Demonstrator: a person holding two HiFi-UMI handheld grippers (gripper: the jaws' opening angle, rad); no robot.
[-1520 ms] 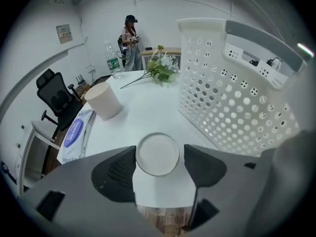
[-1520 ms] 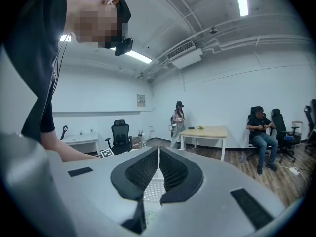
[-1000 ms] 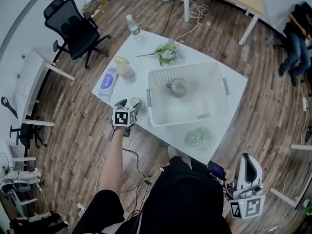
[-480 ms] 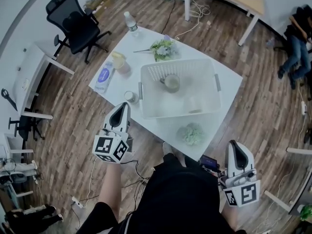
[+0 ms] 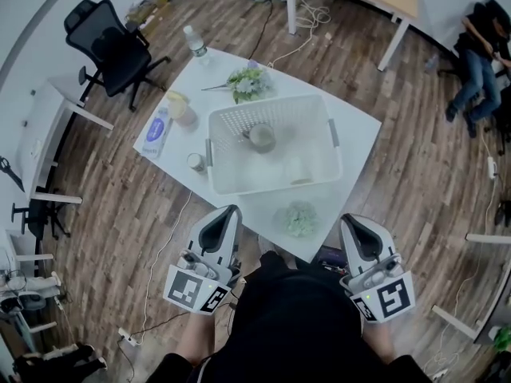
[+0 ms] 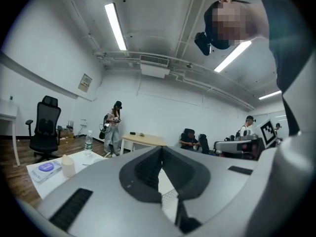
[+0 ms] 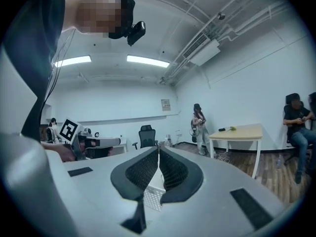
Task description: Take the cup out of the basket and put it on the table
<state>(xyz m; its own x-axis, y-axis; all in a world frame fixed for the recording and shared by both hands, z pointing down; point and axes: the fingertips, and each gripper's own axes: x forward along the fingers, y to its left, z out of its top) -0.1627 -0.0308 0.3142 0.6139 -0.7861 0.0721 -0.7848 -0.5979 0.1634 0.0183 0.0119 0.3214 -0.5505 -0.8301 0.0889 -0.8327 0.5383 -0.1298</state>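
The cup (image 5: 261, 137) stands inside the white basket (image 5: 271, 104), toward its far-left part, and the basket rests mid-table (image 5: 355, 126). A small container (image 5: 196, 162) sits just beside the basket's left handle, and a flower sprig (image 5: 245, 82) lies beyond its far rim. My left gripper (image 5: 228, 212) and right gripper (image 5: 350, 220) hover off the table's near edges, well apart from the basket. Both have jaws pressed together on nothing.
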